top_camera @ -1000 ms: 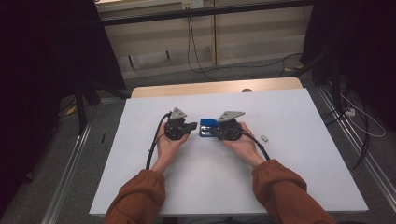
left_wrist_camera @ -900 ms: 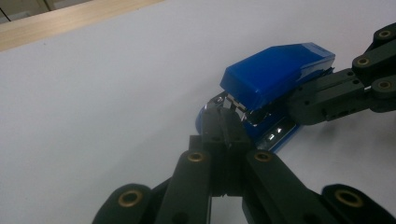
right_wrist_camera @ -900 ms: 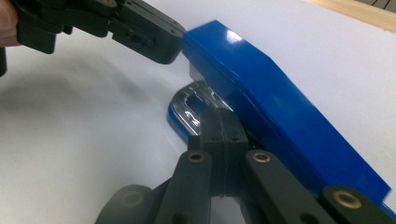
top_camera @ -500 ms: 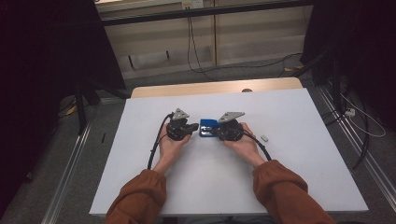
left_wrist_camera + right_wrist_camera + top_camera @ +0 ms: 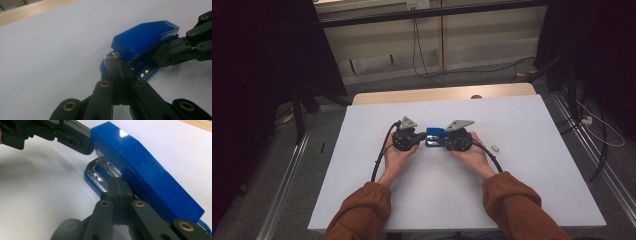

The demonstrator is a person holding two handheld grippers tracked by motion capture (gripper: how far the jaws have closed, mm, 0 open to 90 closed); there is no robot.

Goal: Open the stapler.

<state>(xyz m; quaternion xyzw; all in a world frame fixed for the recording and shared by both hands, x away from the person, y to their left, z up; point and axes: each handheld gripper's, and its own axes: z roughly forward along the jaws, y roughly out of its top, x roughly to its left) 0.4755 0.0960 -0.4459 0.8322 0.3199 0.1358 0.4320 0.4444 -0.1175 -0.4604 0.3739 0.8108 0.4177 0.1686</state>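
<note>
A blue stapler (image 5: pixel 435 135) lies on the white table (image 5: pixel 522 200) between both grippers. My left gripper (image 5: pixel 422 137) is shut, with its tips at the stapler's front end, in the gap between the blue top (image 5: pixel 145 40) and the chrome base (image 5: pixel 111 56). My right gripper (image 5: pixel 445 141) is shut too. Its tips press into the side of the stapler (image 5: pixel 140 167), under the blue top and against the metal base (image 5: pixel 97 173). In the right gripper view the left gripper (image 5: pixel 86 147) touches the stapler's front. In the left gripper view the right gripper (image 5: pixel 160 53) reaches in from the right.
A small pale object (image 5: pixel 495 148) lies on the table just right of my right hand. A wooden strip (image 5: pixel 442 94) runs along the table's far edge. Black cables (image 5: pixel 379 157) trail from each gripper toward the person. Metal rails (image 5: pixel 287 185) flank the table.
</note>
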